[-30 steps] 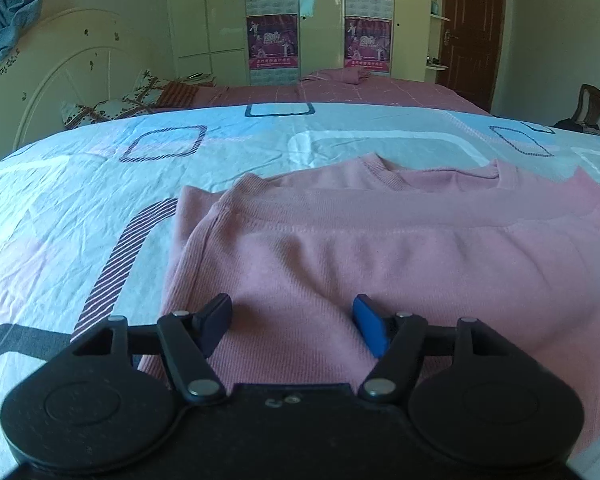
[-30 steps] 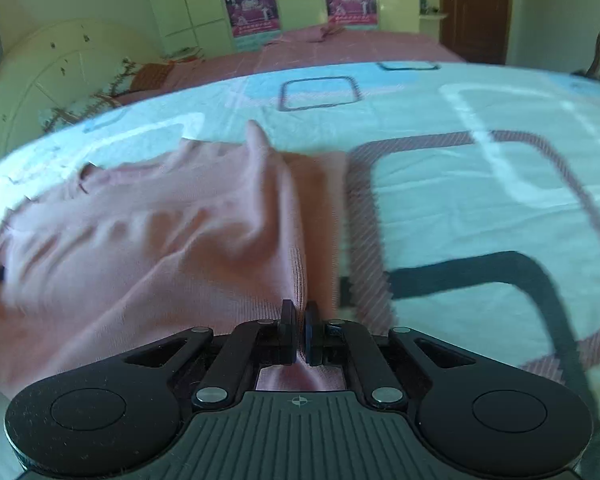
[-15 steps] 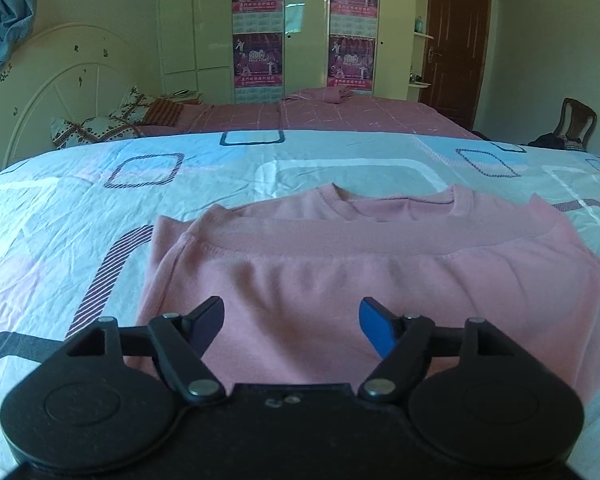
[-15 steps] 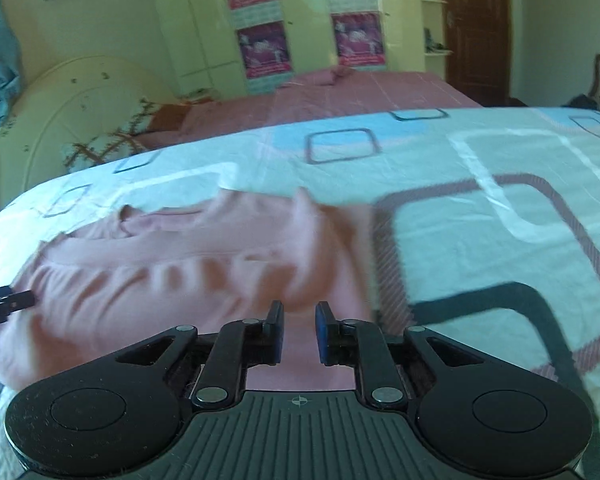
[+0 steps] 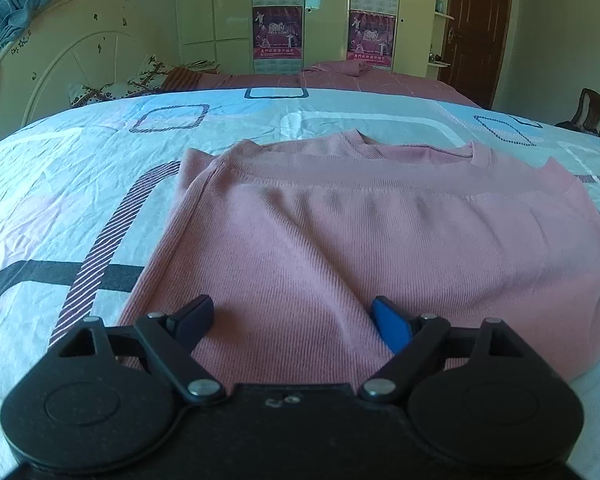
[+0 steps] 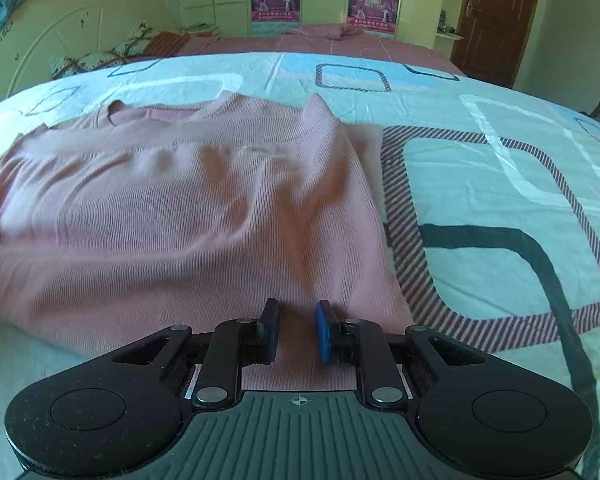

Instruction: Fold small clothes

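Both the left gripper (image 5: 290,318) and right gripper (image 6: 298,330) gape empty over the pink sweater (image 5: 380,232), its near hem seemingly hidden beneath them.

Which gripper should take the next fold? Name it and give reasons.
Probably the right gripper: its fingers stand open just over the pink sweater's near edge, beside its side edge. The left gripper, open wider, hangs over the sweater's middle with no edge between its fingers.
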Tool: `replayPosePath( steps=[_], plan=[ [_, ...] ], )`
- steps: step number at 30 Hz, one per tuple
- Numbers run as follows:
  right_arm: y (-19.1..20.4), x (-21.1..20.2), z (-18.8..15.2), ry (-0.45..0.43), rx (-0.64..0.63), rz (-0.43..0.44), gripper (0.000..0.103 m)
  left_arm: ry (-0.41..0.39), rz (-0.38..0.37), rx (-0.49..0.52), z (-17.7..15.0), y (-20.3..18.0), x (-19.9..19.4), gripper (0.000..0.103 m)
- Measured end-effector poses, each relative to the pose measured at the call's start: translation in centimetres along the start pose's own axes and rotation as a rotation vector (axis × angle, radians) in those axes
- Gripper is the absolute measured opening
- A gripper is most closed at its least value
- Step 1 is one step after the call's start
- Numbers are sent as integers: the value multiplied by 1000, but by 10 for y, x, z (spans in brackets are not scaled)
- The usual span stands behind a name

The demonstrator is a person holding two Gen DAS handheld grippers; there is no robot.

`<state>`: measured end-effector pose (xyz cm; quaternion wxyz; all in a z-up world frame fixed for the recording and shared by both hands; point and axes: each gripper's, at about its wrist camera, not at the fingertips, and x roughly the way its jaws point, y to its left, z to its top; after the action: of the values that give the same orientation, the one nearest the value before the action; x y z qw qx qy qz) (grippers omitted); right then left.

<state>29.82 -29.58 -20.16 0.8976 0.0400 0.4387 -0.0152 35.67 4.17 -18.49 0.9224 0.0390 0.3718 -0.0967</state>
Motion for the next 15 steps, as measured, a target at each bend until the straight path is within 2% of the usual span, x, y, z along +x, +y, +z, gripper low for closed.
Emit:
replayPosePath(
  steps=[4,6,10,15],
  plan=[
    [3,-15,5,-41,29,28,18,4,9,-15,-1,-1,-3,83],
    [6,-5,-1,21,0,6,18,14,10,-14,-5,0,-1,84],
    [2,-11,-5,24,19,12,18,28,9,-27,-4,1,-4,84],
    [17,-28,8,-53,43,100,20,54,22,-51,2,-2,-4,85]
  ],
)
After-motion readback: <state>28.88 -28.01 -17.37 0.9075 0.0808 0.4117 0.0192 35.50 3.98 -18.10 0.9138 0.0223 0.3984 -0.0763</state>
